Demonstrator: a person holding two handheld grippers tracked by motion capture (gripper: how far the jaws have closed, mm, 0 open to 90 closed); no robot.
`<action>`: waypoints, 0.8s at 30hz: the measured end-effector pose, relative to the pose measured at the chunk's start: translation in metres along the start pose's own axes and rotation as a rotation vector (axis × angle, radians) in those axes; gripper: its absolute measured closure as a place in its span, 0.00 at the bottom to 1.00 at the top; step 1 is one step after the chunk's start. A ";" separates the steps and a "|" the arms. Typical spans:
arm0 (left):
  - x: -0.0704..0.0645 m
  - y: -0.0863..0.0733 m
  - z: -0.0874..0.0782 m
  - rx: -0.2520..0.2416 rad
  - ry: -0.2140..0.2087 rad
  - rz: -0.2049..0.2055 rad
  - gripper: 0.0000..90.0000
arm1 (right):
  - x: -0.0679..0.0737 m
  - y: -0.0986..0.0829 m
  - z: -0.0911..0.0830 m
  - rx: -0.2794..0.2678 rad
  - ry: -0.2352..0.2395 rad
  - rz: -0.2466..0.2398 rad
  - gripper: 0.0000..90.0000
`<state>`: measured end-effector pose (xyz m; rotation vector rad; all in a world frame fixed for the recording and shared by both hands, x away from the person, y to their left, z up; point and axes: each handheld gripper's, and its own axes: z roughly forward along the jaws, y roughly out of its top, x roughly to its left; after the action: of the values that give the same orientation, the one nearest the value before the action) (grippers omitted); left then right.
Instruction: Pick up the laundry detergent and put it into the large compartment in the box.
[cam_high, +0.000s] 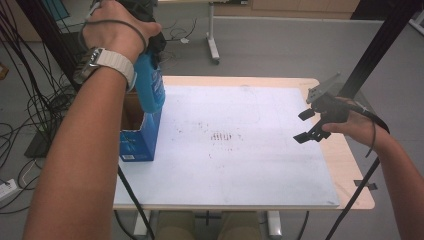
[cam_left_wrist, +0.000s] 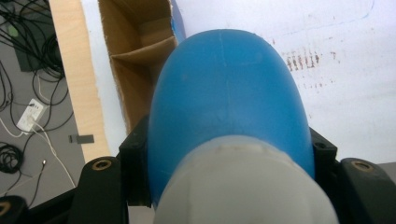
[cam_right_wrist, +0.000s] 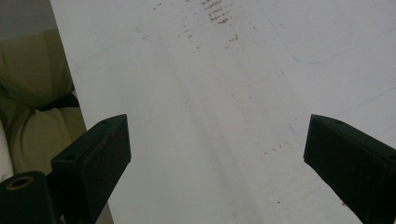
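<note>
Fingers (cam_left_wrist: 133, 158) clamping blue bottle (cam_left_wrist: 229, 102)

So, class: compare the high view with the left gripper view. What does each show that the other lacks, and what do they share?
High view alone: the right tool, open over the white mat, and a watch on the left wrist. Left gripper view alone: the cardboard divider inside the box and a power strip on the floor. Both: the blue bottle clamped above the open box.

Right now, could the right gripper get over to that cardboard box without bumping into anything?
Probably yes. The right gripper hangs open over the right side of the white board, with bare board between it and the box. But the left gripper holds the blue bottle just above the box opening.
</note>
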<state>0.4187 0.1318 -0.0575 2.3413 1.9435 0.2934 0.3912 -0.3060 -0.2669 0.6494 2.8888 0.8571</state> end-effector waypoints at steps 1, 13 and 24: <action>0.001 0.000 -0.001 -0.003 0.000 -0.005 0.42 | 0.000 0.000 0.000 -0.001 0.000 0.000 0.08; 0.014 0.000 -0.009 -0.016 0.001 -0.048 0.42 | -0.003 -0.006 -0.002 -0.011 -0.003 0.013 0.08; 0.027 0.001 -0.010 -0.023 0.002 -0.083 0.42 | -0.005 -0.007 -0.001 -0.017 0.000 0.014 0.08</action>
<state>0.4220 0.1571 -0.0451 2.2405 2.0201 0.3101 0.3926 -0.3136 -0.2694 0.6692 2.8768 0.8818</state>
